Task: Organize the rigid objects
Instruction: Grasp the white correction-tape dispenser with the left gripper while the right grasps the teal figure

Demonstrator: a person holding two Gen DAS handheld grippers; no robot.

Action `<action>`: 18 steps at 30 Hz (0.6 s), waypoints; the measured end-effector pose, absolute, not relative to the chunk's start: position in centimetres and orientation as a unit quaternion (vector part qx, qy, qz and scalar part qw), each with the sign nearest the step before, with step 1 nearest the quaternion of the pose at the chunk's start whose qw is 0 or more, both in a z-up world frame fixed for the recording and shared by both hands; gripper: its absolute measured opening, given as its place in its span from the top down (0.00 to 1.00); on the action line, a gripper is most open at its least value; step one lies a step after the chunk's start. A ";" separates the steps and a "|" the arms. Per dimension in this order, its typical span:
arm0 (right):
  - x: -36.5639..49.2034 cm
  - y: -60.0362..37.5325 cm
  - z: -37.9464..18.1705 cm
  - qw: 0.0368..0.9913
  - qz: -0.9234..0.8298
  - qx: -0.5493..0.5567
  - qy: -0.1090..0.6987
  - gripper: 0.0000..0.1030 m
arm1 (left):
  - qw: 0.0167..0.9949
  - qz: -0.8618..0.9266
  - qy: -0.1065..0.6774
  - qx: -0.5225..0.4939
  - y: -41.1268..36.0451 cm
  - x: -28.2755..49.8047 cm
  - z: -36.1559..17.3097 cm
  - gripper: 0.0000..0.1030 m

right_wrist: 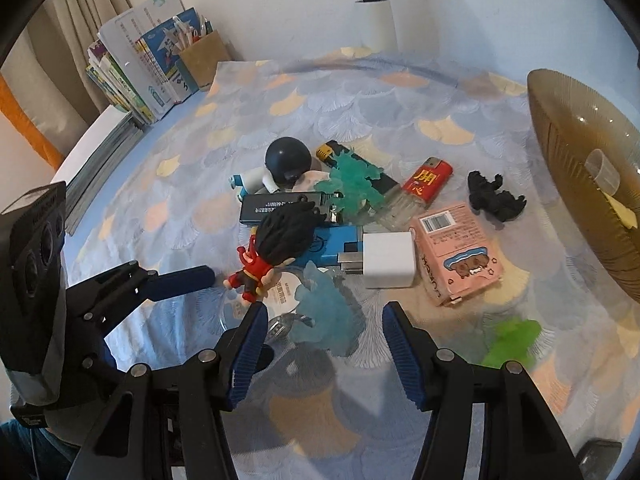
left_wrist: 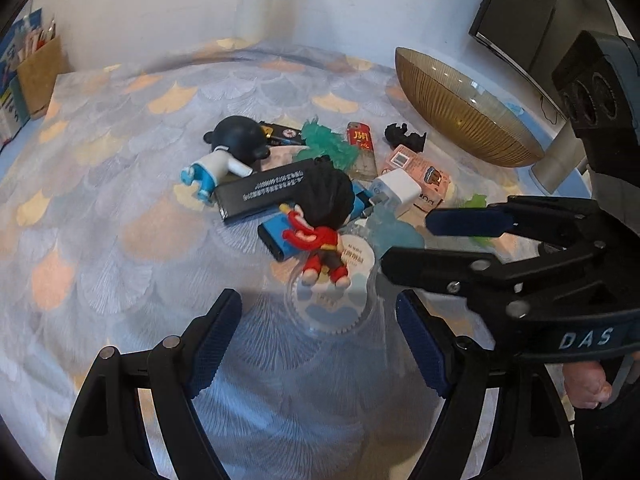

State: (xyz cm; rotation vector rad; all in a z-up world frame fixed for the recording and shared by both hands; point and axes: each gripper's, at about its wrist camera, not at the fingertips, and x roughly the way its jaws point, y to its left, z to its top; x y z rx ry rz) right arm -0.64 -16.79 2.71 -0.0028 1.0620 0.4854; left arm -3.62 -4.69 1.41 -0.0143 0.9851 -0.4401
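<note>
Ahead of the open right claw (right_wrist: pixel 324 320), teal figure (right_wrist: pixel 320 312), left claw (left_wrist: pixel 320 328) open too

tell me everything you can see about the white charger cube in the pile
The white charger cube is a glossy, rounded plastic block lying on its side on the patterned cloth. A metal plug sticks out of its left face toward the blue box and seems to touch it. Its right side rests against the pink carton. A translucent blue toy lies just in front. No hand-held gripper touches it.

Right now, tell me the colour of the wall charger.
White wall charger; the right wrist view shows it best.
</note>
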 end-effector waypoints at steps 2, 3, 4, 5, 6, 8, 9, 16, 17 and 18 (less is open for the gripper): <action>-0.4 -16.8 2.4 0.832 0.231 0.004 0.504 0.50 | 0.859 -0.212 0.466 -0.003 -5.0 -3.4 1.4 0.29; -0.3 -16.9 2.2 0.830 0.234 0.009 0.506 0.55 | 0.860 -0.213 0.465 0.002 -5.3 -3.4 1.4 0.33; -0.2 -17.0 2.1 0.829 0.237 0.016 0.506 0.58 | 0.860 -0.214 0.463 0.005 -5.5 -3.3 1.4 0.37; -0.1 -17.1 2.0 0.827 0.242 0.023 0.508 0.67 | 0.860 -0.215 0.462 0.012 -5.9 -3.4 1.4 0.46; -0.2 -17.3 2.0 0.824 0.249 0.033 0.508 0.70 | 0.861 -0.213 0.461 0.022 -6.3 -3.6 1.4 0.55; -0.5 -17.5 2.2 0.826 0.249 0.037 0.505 0.70 | 0.859 -0.215 0.463 0.020 -6.6 -3.8 1.5 0.55; -0.9 -17.7 2.5 0.829 0.245 0.035 0.501 0.70 | 0.858 -0.219 0.465 0.007 -6.3 -4.0 1.5 0.55; -4.9 -20.5 4.7 0.844 0.239 0.031 0.480 0.70 | 0.877 -0.144 0.453 -0.068 -1.0 -6.3 2.8 0.55; -5.4 -20.9 4.6 0.843 0.240 0.032 0.480 0.70 | 0.878 -0.133 0.452 -0.083 -0.1 -6.6 2.7 0.55; -5.9 -21.2 4.4 0.842 0.239 0.028 0.483 0.70 | 0.878 -0.127 0.453 -0.090 0.2 -6.8 2.5 0.55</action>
